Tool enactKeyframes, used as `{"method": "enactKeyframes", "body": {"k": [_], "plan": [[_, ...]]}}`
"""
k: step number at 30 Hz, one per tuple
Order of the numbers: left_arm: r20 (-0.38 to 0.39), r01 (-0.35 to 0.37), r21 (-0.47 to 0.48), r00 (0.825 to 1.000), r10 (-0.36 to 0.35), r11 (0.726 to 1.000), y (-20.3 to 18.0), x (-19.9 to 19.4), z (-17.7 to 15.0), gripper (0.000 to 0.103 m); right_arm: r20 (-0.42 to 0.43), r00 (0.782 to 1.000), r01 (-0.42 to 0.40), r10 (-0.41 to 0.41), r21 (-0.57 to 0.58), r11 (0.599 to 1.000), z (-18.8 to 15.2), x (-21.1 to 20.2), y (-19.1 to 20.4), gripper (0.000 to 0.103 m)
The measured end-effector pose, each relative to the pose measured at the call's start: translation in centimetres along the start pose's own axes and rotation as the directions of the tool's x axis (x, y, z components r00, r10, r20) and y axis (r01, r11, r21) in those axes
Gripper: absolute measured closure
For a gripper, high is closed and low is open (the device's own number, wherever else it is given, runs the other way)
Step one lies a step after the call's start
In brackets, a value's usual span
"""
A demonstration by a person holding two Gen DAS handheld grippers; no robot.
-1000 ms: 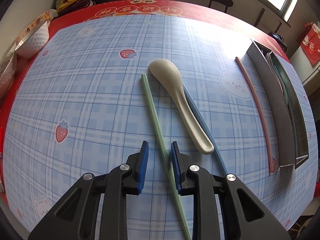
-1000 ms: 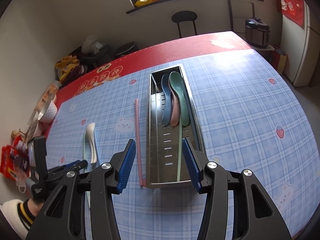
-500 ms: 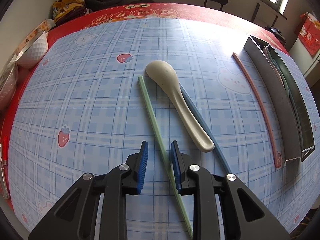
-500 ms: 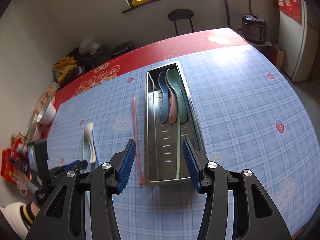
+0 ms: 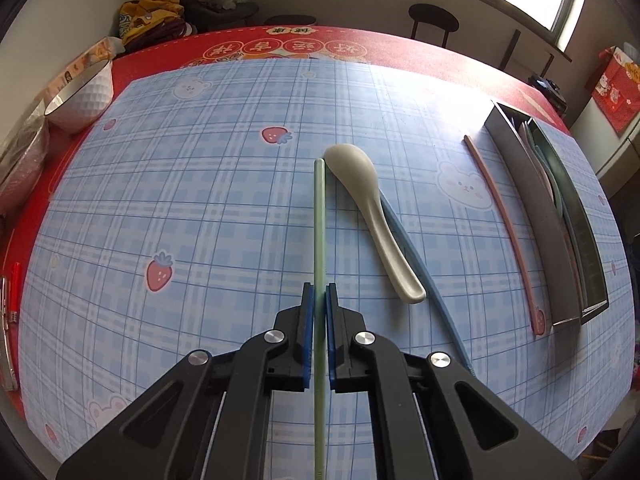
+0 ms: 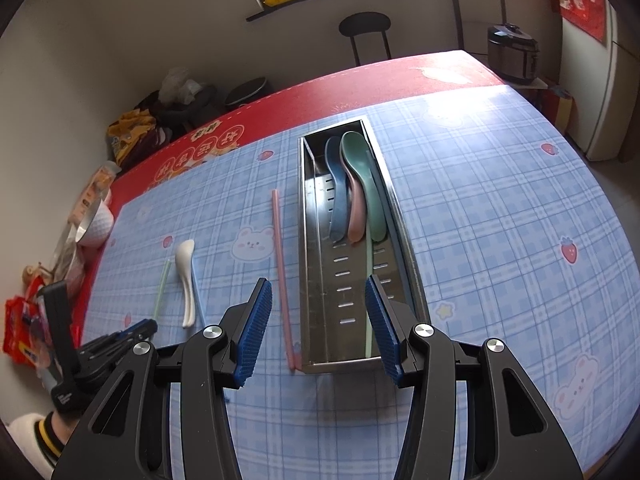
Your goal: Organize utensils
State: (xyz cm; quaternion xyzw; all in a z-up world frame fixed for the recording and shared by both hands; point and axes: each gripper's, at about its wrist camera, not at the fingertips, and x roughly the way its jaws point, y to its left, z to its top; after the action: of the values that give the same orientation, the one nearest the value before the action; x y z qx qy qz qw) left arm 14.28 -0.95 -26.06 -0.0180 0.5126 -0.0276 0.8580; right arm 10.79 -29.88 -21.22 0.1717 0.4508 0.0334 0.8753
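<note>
Now my left gripper (image 5: 319, 300) has just squeezed shut on the green chopstick (image 5: 319, 216), which sat loose between its pads before and now points straight ahead. Beside it the white spoon (image 5: 370, 216) lies on the blue chopstick (image 5: 424, 276). My right gripper (image 6: 318, 322) hangs half open with nothing in it, above the near end of the metal tray (image 6: 400, 216). A pink chopstick (image 6: 281, 264) lies just left of the tray.

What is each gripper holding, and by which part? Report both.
The left gripper is shut on the green chopstick, gripping it partway along, nearer its near end, which sticks out behind the pads. The right gripper is open and holds nothing.
</note>
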Motion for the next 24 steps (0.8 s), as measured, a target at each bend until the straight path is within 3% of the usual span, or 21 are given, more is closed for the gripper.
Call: {"method": "enactKeyframes", "body": {"k": [11,17,24], "plan": [[0.081,0.048,-0.152,0.996,-0.036,0.987,6.3,-4.8,0.4,0.097,-0.079,0.993,-0.100,0.087,-0.170,0.980,-0.1,3.9,7.0,0.057],[0.134,0.084,-0.168,0.989,-0.061,0.982,9.1,-7.0,0.1,0.097,-0.167,0.977,-0.180,0.135,-0.296,0.938,-1.0,7.9,12.7,0.073],[0.135,0.124,-0.192,0.986,-0.099,0.973,11.7,-7.4,-1.3,0.097,-0.243,0.968,-0.164,0.067,-0.404,0.900,-1.9,13.7,17.3,0.076]]}}
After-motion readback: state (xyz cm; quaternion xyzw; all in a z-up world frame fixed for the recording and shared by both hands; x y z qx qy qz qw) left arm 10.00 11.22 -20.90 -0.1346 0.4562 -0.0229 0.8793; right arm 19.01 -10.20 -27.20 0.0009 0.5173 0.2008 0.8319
